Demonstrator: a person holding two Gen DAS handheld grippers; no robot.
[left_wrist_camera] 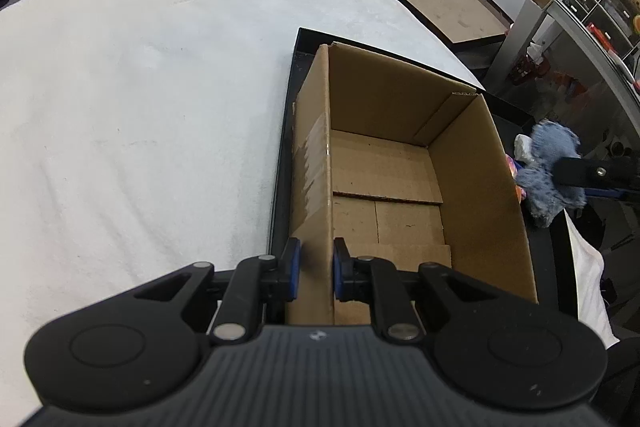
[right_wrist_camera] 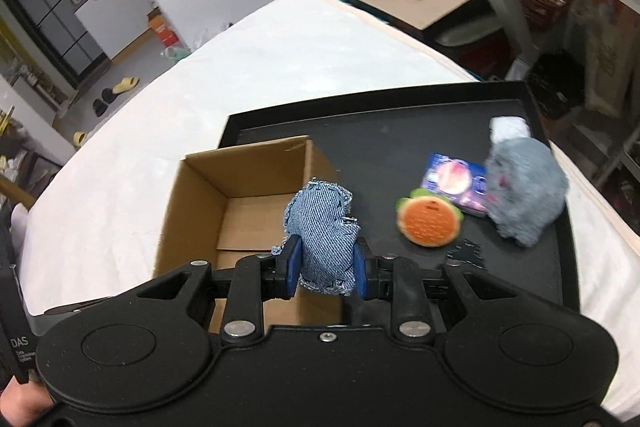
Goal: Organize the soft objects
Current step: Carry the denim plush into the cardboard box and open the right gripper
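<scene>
The right gripper (right_wrist_camera: 326, 269) is seen clamped on a folded piece of blue denim (right_wrist_camera: 322, 235), which is held clear of the black tray (right_wrist_camera: 384, 143), just above the right wall of the cardboard box (right_wrist_camera: 192, 195). The left gripper (left_wrist_camera: 316, 269) is closed onto the left wall of that box, near its near corner, so the box appears to be steadied for the drop.

The step in hand is judged to be the placing of the denim into the box. It would be done well if the denim were carried leftward over the right wall until it hangs above the bare floor of the box, lowered inside, and only then released; the frayed edges could catch on the rim if it were let go too soon. The hold on the left wall should be kept firm meanwhile.

To the right on the tray, a burger-shaped plush (right_wrist_camera: 430, 221) lies nearest, with a small black scrap (right_wrist_camera: 466, 251) just beside it. Behind these are a printed blue packet (right_wrist_camera: 452, 181), a grey furry plush (right_wrist_camera: 524, 187) touching it, and, farthest, a white soft item (right_wrist_camera: 508, 127). None stands in the denim's path. The tray rests on a white bed (right_wrist_camera: 280, 67).
</scene>
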